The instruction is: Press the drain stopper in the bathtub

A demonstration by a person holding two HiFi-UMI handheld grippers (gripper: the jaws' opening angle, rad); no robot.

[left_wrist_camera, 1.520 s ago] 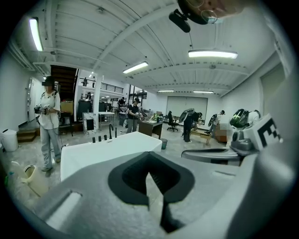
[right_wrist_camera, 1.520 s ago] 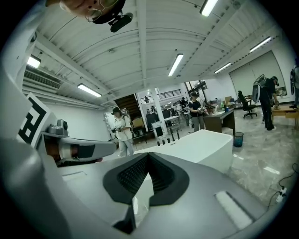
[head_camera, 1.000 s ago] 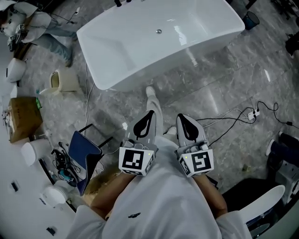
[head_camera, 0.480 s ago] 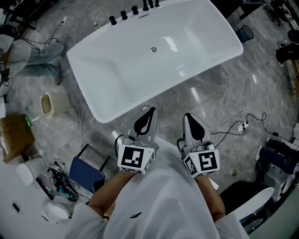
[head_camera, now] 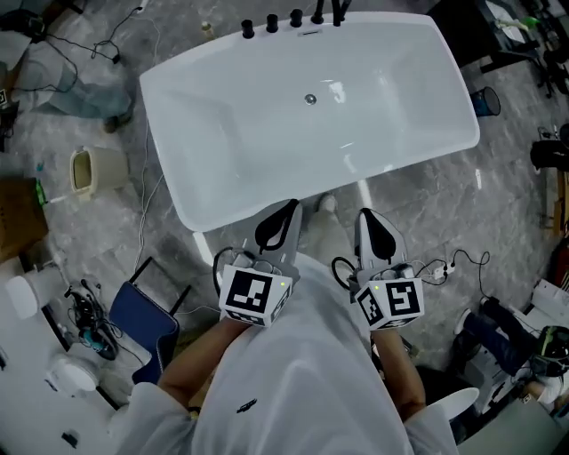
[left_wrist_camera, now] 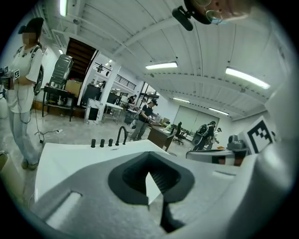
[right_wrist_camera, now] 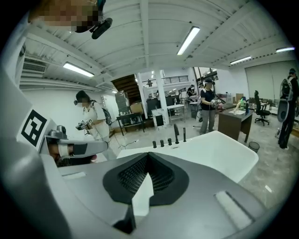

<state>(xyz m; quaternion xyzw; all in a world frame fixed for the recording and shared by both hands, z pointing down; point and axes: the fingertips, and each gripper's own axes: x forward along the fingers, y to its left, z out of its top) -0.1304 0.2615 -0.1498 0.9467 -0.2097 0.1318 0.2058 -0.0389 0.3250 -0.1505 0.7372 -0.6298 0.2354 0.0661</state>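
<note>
Pointing forward toward the tub, the grey left gripper has its jaws drawn together at the tips with nothing between them. The grey right gripper beside it is closed and empty in the same way. They sit side by side and apart, with a white shoe and a strip of floor showing between them. Both tips lie close to the near rim of the white oblong bathtub.

The tub's long axis runs left to right across the head view, its right end a little higher in the frame. The small round metal drain stopper sits on the tub floor about mid-length, close to the far long side. It lies just below the row of black tap fittings on the far rim, well apart from both grippers. Whether it is raised or pressed down cannot be told; it is too small.

To the right of the tub the grey marbled floor lies open, crossed only by a thin black cable. The left side is more crowded, with a cream bin, a white cable and a dark blue folding seat.

The tallest tap is cut off by the top edge. In both gripper views each gripper's own body hides the tub floor, so only the rim and taps show there.
</note>
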